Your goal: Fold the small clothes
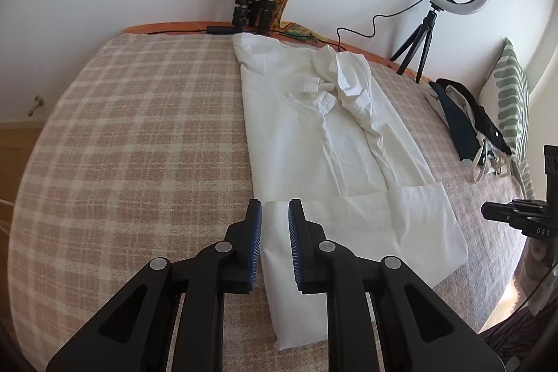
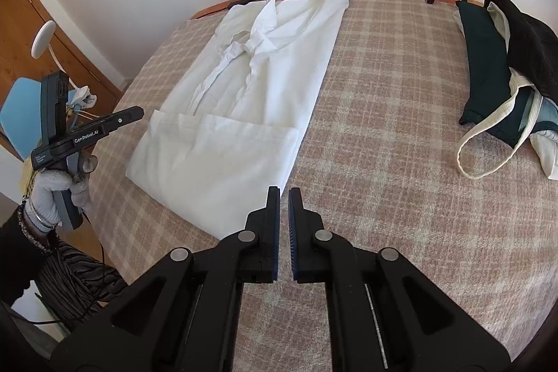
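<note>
On the beige-and-cream checked blanket lies the white cotton shirt, sleeves folded in and hem turned up. Above its near edge the left gripper stands narrowly parted, gripping nothing. Beside the shirt's corner the right gripper is nearly closed and empty.

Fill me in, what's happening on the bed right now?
A person with a gripper in each hand is folding a white shirt on the plaid bedspread. Its sides are folded in and the bottom hem is turned up. Neither gripper holds cloth: the left gripper hangs over the shirt's near corner, slightly parted; the right gripper is nearly shut beside its edge.
</note>
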